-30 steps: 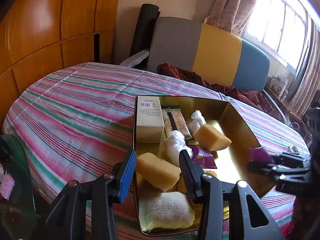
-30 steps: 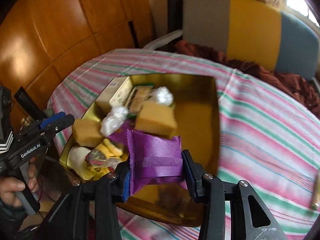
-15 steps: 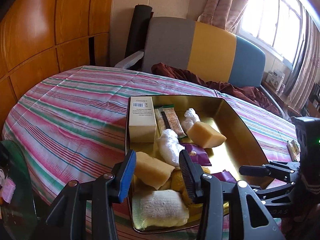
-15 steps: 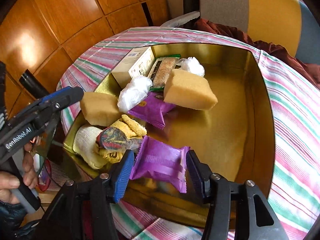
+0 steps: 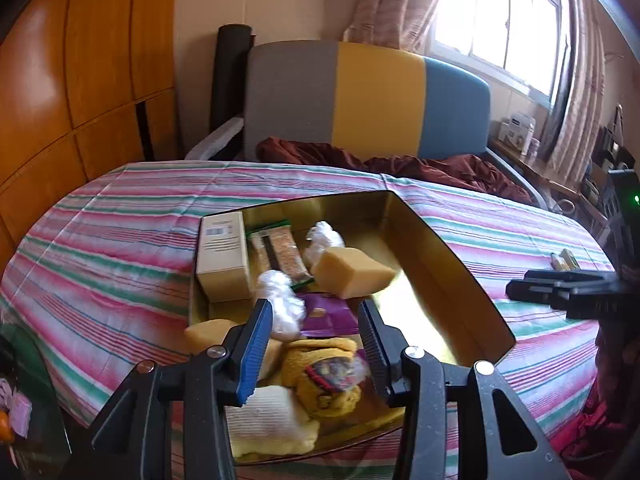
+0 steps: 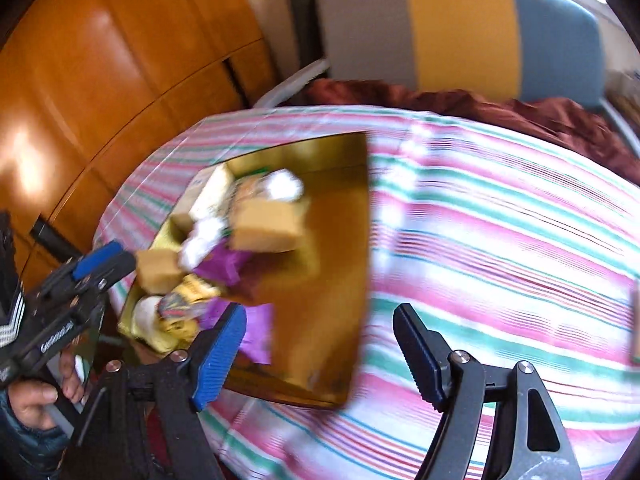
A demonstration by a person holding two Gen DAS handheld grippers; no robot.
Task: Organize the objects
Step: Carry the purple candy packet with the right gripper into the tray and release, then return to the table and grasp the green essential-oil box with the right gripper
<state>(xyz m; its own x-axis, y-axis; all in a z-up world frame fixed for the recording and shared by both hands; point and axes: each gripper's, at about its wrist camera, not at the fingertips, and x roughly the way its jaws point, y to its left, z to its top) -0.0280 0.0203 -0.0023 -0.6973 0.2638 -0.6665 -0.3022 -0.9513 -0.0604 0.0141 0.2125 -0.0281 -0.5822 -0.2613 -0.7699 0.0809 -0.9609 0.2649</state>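
White box (image 5: 221, 254) in the gold tin (image 5: 448, 256) bears a barcode – text unreadable; left gripper (image 5: 316, 344) parted, empty; right gripper (image 6: 316, 354) just widened, holding nothing.

Wood-panelled wall (image 5: 80, 80) at left. Grey, yellow and blue headboard (image 5: 368, 100) behind. Curtained window (image 5: 500, 20) admits daylight.

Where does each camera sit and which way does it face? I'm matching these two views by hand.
Left wrist: sits on the left gripper, looking down over the gold tray; the right gripper's fingers show at right.
Right wrist: sits on the right gripper, open and empty, over the tray's near edge and striped cloth; the left gripper and a hand show at left.
Shared: tray, sponge, tricolour chair.
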